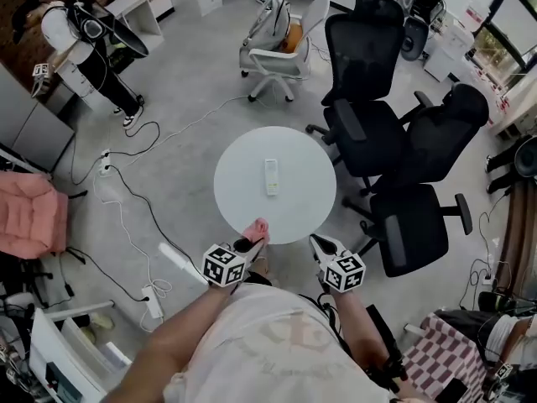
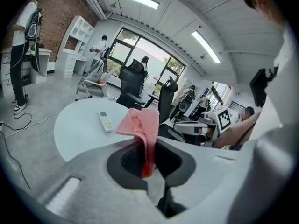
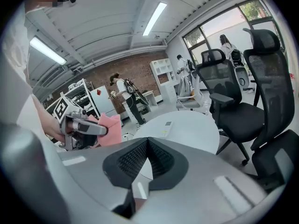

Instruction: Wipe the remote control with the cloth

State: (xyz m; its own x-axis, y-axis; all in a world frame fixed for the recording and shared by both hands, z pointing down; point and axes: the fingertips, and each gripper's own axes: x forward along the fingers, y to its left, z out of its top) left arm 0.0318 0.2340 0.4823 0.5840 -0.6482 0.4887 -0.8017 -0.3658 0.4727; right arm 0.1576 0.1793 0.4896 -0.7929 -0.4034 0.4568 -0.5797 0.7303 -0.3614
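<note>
Head view: remote (image 1: pixel 271 176) lies near the middle of the round white table (image 1: pixel 237 193), ahead of both claws, long axis running straight away from the person. Left gripper (image 1: pixel 252 242) sits at the table's near rim, pinching a pink cloth (image 1: pixel 258 227) whose free end sticks out past the tips toward the remote. Right gripper (image 1: pixel 320 245) is just off the rim, to the right of the left one and farther from the remote. Left looks the nearer, and it carries the cloth, so the reach is likely forward and a touch right from that claw. Both forearms are held out in front, side by side, claws tipped a little downward. Left gripper view: jaws pressed onto a fold of the cloth, which stands up between them and flops over. The remote lies beyond and left of the tips, apart from the cloth, its near end toward the claw. Right gripper view: jaws pressed together, nothing between them. The remote is ahead over the tips, well apart. The left claw with the cloth shows off to the left.
</note>
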